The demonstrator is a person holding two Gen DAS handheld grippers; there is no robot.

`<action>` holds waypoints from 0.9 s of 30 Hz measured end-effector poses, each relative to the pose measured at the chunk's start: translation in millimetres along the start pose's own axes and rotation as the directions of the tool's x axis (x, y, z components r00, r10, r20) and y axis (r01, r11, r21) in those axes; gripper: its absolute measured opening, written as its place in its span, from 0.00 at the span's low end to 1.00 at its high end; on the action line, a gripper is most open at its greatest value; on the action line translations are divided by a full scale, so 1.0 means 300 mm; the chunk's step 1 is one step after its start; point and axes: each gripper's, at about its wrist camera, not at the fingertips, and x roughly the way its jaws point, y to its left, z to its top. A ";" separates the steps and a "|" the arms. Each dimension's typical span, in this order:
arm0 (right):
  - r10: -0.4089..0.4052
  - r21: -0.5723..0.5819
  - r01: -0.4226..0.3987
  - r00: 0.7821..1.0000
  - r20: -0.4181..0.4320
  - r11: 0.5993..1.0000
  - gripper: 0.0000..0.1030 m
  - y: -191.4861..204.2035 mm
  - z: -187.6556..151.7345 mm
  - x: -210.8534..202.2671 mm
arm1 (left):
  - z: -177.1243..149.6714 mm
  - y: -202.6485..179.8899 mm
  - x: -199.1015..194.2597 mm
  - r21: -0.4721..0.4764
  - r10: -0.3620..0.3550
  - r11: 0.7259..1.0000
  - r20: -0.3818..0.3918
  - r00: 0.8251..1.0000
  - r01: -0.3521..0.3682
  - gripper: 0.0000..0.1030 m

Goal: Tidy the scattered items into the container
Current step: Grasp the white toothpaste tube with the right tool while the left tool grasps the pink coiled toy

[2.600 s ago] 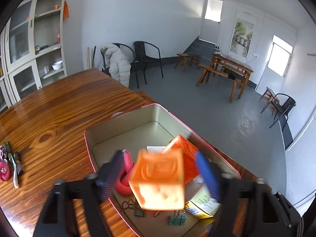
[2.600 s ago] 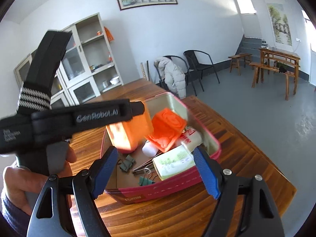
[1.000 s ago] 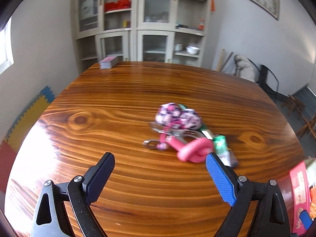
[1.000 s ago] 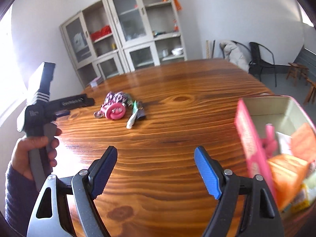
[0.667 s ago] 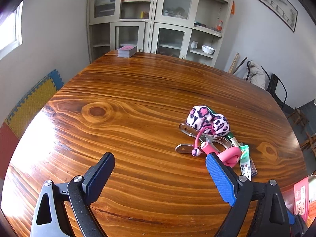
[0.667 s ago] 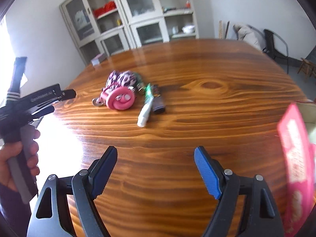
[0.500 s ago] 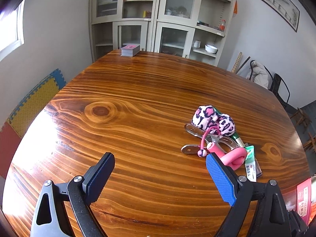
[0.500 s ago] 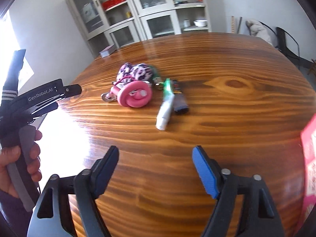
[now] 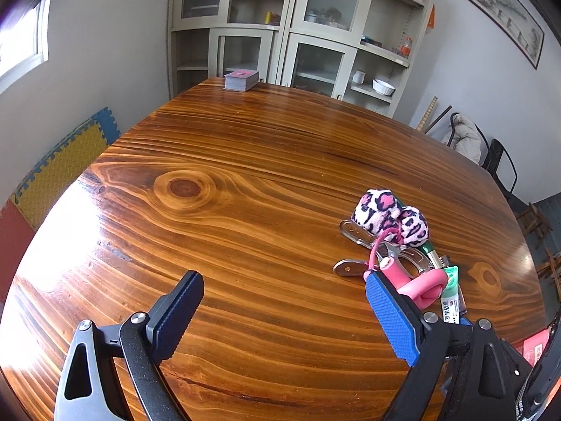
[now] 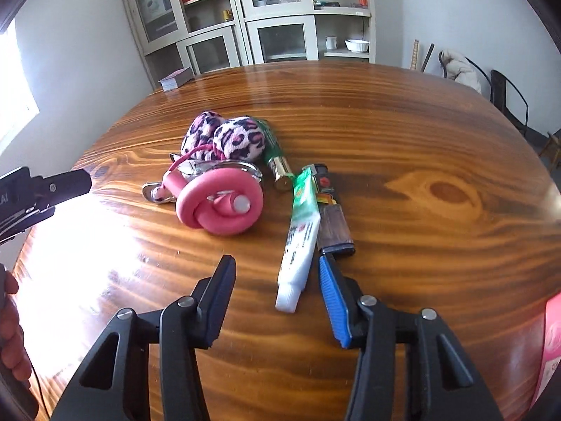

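Glossy wood table [image 10: 403,147], smooth white tube [image 10: 299,231], right tongs [image 10: 277,280] narrowing, empty, left tongs [image 9: 284,301] wide, empty

Wooden table [image 9: 245,161]: round, glossy, knotted grain. At its far edge, a stack of cards [image 9: 241,80]. Behind the table, a grey glass-door cabinet [image 9: 291,24] with a white bowl [image 9: 383,86] on a lower shelf. Right of the table, a black chair [image 9: 499,161] draped with a pale coat [image 9: 464,137]. Left of the table, foam floor mats [image 9: 59,165], yellow, blue and red. On the wall right of the cabinet, a framed painting [image 9: 505,10].
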 end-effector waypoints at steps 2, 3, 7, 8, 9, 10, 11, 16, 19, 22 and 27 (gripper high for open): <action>-0.025 0.007 0.025 1.000 0.000 1.000 0.28 -0.011 0.004 -0.001 | -0.002 -0.001 0.008 -0.001 0.003 1.000 -0.006 1.000 -0.003 0.93; -0.034 0.014 0.034 0.999 -0.001 0.999 0.20 -0.020 0.004 -0.004 | -0.004 -0.003 0.012 0.000 0.004 1.000 -0.010 1.000 -0.004 0.93; -0.065 0.048 0.065 0.998 0.002 0.997 0.17 -0.075 -0.016 -0.036 | -0.016 -0.029 0.020 0.022 -0.014 1.000 -0.021 1.000 0.014 0.93; -0.068 0.052 0.067 0.998 0.003 0.996 0.17 -0.089 -0.027 -0.048 | -0.020 -0.040 0.024 0.031 -0.026 0.999 -0.027 0.999 0.027 0.93; -0.069 0.053 0.069 0.998 0.002 0.996 0.17 -0.100 -0.037 -0.060 | -0.025 -0.052 0.029 0.042 -0.040 0.998 -0.036 0.999 0.042 0.93; -0.070 0.052 0.070 0.998 0.002 0.996 0.17 -0.109 -0.046 -0.067 | -0.030 -0.064 0.036 0.050 -0.054 0.997 -0.048 0.997 0.056 0.93; -0.073 0.052 0.073 0.997 0.001 0.996 0.17 -0.117 -0.057 -0.077 | -0.036 -0.075 0.043 0.055 -0.063 0.996 -0.059 0.996 0.066 0.93; -0.067 0.066 0.067 0.998 -0.005 0.996 0.17 -0.175 -0.126 -0.146 | -0.068 -0.153 0.080 0.072 -0.095 0.992 -0.099 0.991 0.102 0.93; -0.053 0.080 0.053 0.999 -0.005 0.995 0.17 -0.196 -0.156 -0.172 | -0.085 -0.222 0.103 0.076 -0.110 0.990 -0.112 0.988 0.119 0.93; -0.041 0.083 0.041 0.999 -0.001 0.996 0.17 -0.202 -0.171 -0.182 | -0.096 -0.306 0.122 0.133 -0.071 0.988 -0.094 0.993 0.083 0.93; -0.022 0.096 0.022 1.000 0.001 0.995 0.17 -0.206 -0.168 -0.178 | -0.096 -0.394 0.188 0.207 0.042 0.978 -0.067 0.997 -0.027 0.93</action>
